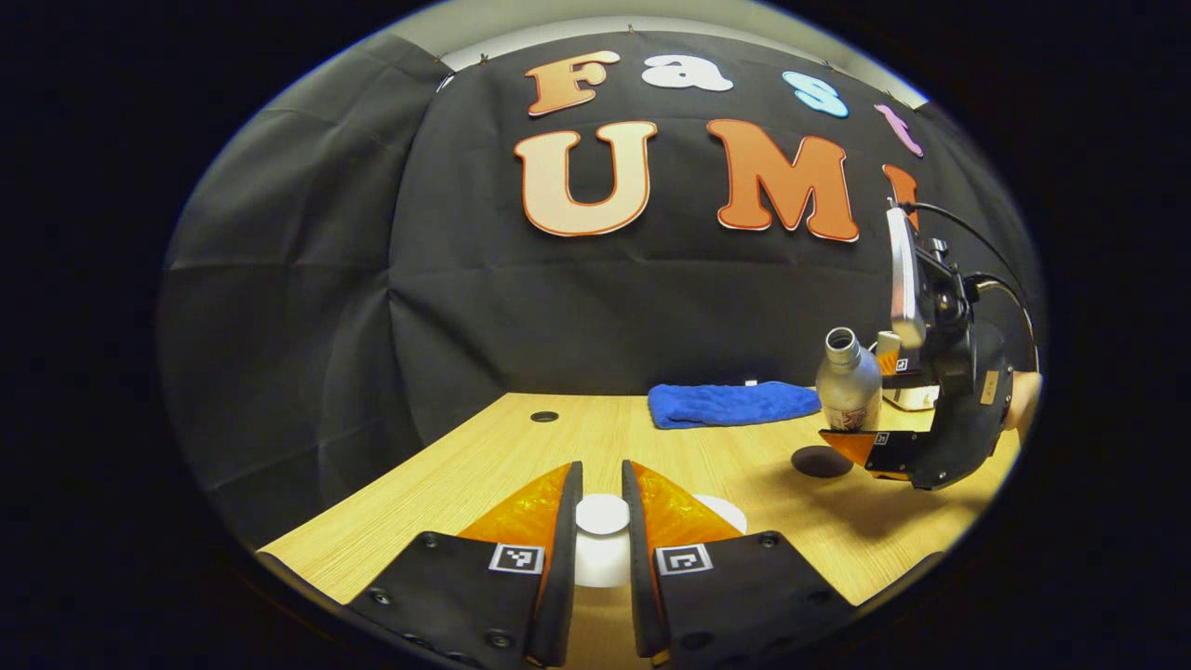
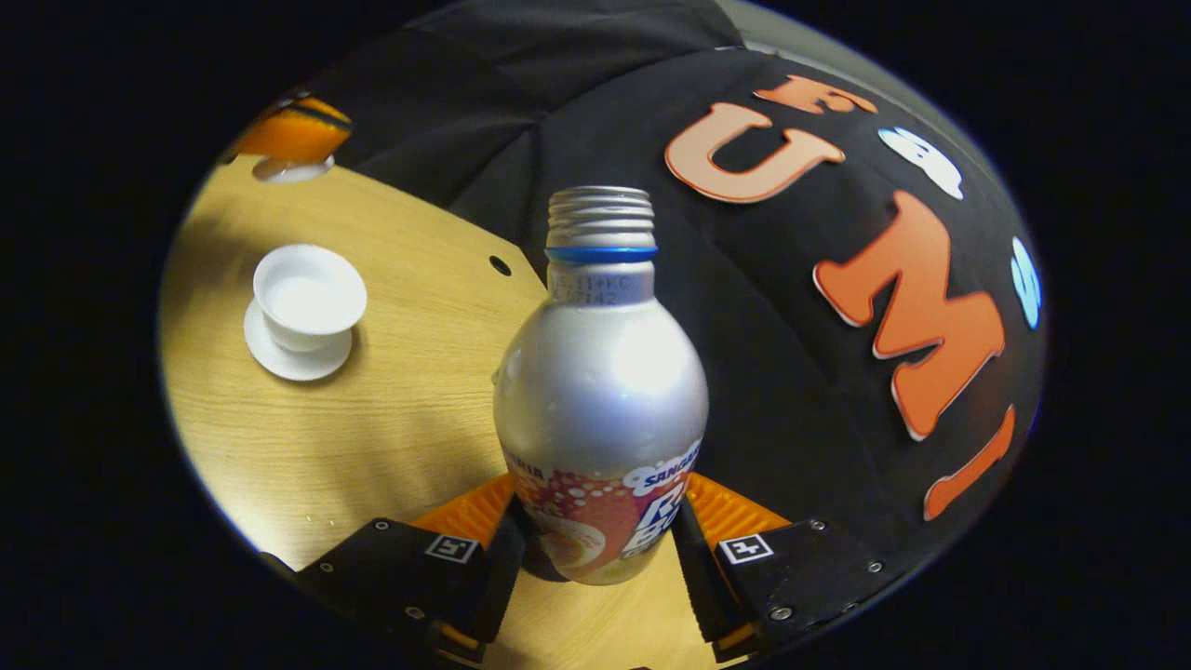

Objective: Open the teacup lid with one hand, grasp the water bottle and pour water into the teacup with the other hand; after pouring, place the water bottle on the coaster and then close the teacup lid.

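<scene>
My left gripper (image 1: 602, 521) is shut on the knob of the white teacup lid (image 1: 602, 514) and holds it above the table. In the right gripper view the left gripper (image 2: 288, 140) hangs at the far left with the lid (image 2: 293, 168) under it. The uncovered white teacup (image 2: 308, 296) stands on its saucer (image 2: 293, 361). My right gripper (image 2: 600, 549) is shut on the lower body of the silver water bottle (image 2: 600, 391), whose threaded mouth has no cap. The bottle (image 1: 849, 381) stands upright in the right gripper (image 1: 851, 437), just by the dark round coaster (image 1: 822, 461).
A folded blue cloth (image 1: 730, 403) lies at the back of the wooden table (image 1: 465, 475). A small round hole (image 1: 544, 416) is in the tabletop near the wall. A white object (image 1: 910, 398) sits behind the right gripper. A hand (image 1: 1023, 400) holds that gripper.
</scene>
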`<act>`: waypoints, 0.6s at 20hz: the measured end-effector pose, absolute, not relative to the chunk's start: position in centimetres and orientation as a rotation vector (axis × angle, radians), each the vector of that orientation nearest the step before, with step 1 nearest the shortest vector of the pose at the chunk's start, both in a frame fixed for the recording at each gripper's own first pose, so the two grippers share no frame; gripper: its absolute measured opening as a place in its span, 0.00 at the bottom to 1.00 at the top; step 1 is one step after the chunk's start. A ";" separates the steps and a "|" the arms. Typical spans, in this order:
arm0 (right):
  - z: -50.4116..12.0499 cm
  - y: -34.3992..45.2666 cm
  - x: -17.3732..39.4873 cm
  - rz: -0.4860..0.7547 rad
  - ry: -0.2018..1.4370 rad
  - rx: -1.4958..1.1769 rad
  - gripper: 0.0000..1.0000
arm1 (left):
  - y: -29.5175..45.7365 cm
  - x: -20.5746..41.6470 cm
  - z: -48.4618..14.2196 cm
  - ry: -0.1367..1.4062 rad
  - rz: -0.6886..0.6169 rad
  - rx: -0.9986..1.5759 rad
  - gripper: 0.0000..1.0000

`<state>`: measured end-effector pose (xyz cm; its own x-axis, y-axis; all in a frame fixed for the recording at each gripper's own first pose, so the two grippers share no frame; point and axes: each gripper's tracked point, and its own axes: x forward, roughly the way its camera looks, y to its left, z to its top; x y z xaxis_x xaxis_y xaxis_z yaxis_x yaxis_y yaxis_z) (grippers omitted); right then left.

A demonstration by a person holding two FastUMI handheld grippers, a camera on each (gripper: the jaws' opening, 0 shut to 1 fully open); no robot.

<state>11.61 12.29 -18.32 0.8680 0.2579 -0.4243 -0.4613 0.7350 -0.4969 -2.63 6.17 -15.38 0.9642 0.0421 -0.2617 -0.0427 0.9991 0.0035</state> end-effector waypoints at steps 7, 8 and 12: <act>-22.3 11.3 12.4 0.418 0.516 -0.162 0.79 | 4.7 -1.7 -16.2 0.281 0.022 0.004 0.30; -22.6 11.1 12.6 0.409 0.526 -0.135 0.76 | 4.6 -1.6 -16.4 0.288 0.024 0.007 0.30; -23.4 10.9 13.6 0.399 0.521 -0.066 0.79 | 4.4 -1.0 -16.7 0.295 0.021 -0.001 0.30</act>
<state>13.60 10.88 -23.36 0.7922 0.3545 -0.4968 -0.3876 0.9210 0.0392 -1.01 4.40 -16.72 0.9567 0.0201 -0.2905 -0.0205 0.9998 0.0017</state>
